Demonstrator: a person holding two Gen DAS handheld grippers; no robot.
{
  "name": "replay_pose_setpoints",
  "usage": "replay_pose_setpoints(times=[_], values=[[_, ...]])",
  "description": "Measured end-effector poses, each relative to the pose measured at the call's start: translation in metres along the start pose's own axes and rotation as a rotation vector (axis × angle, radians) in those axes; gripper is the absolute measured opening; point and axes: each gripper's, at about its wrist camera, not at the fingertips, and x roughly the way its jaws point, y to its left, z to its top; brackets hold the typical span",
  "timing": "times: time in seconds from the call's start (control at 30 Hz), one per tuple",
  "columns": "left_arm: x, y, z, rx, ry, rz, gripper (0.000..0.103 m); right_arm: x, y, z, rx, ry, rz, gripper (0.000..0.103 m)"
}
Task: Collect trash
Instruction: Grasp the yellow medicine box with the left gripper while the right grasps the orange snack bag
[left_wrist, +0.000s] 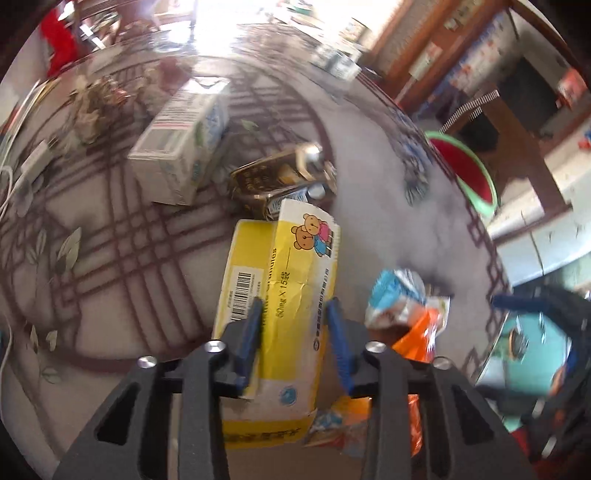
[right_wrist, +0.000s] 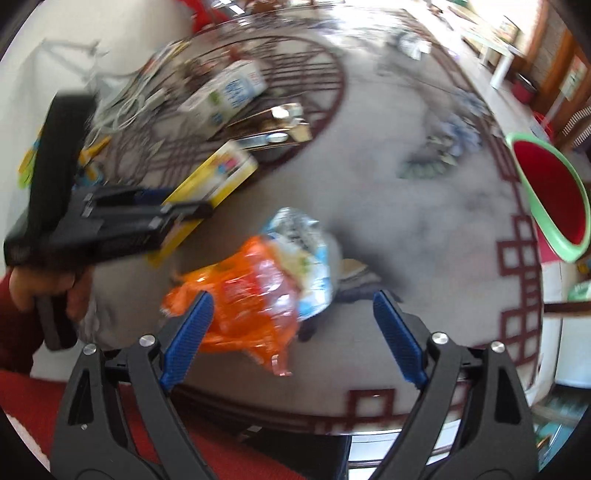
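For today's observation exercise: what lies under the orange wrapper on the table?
The orange wrapper lies partly over a blue and white packet, with the table beneath both. Whatever else sits below the wrapper is covered and cannot be seen.

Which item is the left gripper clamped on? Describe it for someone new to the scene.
On the round patterned table, near its front edge, the left gripper pinches a flat yellow cardboard box. Unlike the crumpled orange plastic wrapper beside it, it shows two cartoon bears and a barcode.
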Motion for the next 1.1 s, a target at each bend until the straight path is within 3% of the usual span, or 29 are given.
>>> replay_pose_setpoints(times=[0.2, 0.47, 0.6, 0.67, 0.7, 0.73, 0.77, 0.83, 1.1], values=[[-0.013, 0.018, 0.0, -0.114, -0.054, 0.018, 0.029, 0.012, 0.043, 0.001, -0.157, 0.04, 0.066, 0.09], [-0.007, 0.041, -0.004, -0.203, -0.019, 0.022, 0.039, 0.041, 0.087, -0.008, -0.447, 0.112, -0.052, 0.09], [-0.006, 0.043, -0.005, -0.214, -0.023, 0.047, 0.058, 0.055, 0.096, -0.014, -0.552, 0.125, -0.143, 0.089], [-0.003, 0.044, -0.005, -0.22, -0.006, 0.045, 0.058, 0.056, 0.098, -0.012, -0.56, 0.121, -0.145, 0.087], [-0.002, 0.044, -0.006, -0.218, -0.006, 0.048, 0.058, 0.056, 0.097, -0.011, -0.554, 0.122, -0.127, 0.066], [-0.002, 0.044, -0.006, -0.216, -0.007, 0.051, 0.057, 0.056, 0.097, -0.01, -0.543, 0.122, -0.12, 0.062], [-0.002, 0.044, -0.006, -0.213, -0.008, 0.054, 0.056, 0.055, 0.095, -0.008, -0.531, 0.111, -0.116, 0.06], [-0.002, 0.046, -0.006, -0.22, -0.017, 0.059, 0.041, 0.052, 0.092, -0.002, -0.505, 0.105, -0.101, 0.054], [-0.018, 0.049, -0.001, -0.268, -0.073, 0.073, 0.039, 0.012, 0.07, 0.026, -0.33, -0.021, -0.024, 0.05]])
